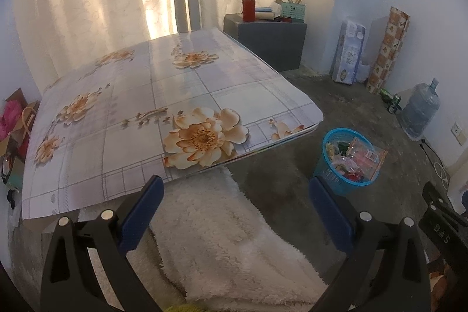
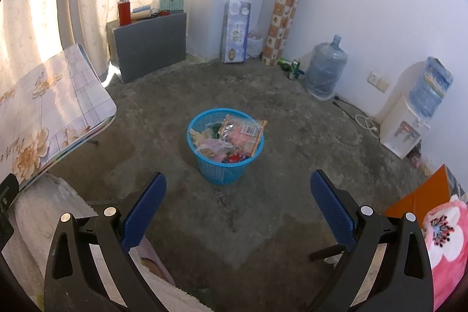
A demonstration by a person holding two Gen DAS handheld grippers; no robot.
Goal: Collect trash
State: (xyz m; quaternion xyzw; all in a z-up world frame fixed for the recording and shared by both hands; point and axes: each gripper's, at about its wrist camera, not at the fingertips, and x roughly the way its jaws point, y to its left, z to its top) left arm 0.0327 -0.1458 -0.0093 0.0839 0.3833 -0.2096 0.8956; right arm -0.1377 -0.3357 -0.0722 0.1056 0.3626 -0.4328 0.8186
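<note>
While both hand-held grippers (image 1: 234, 189) (image 2: 238, 186) gape empty, blue basket (image 2: 225, 165) upright on floor, brimming with wrappers (image 2: 239, 130).

We see a glossy, smooth floral cover on the table (image 1: 181, 95), a fluffy white cloth (image 1: 222, 239) below it, a blue plastic mesh basket (image 2: 225, 165) with shiny wrappers (image 2: 242, 130), and rough matt concrete floor (image 2: 263, 224).

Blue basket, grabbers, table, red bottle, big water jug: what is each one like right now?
blue basket: upright on the floor, full of wrappers.
left gripper: open, holding nothing.
right gripper: open, holding nothing.
table: flowered cloth on top, no trash showing.
red bottle: upright, cap on.
water jug: upright by the wall.
</note>
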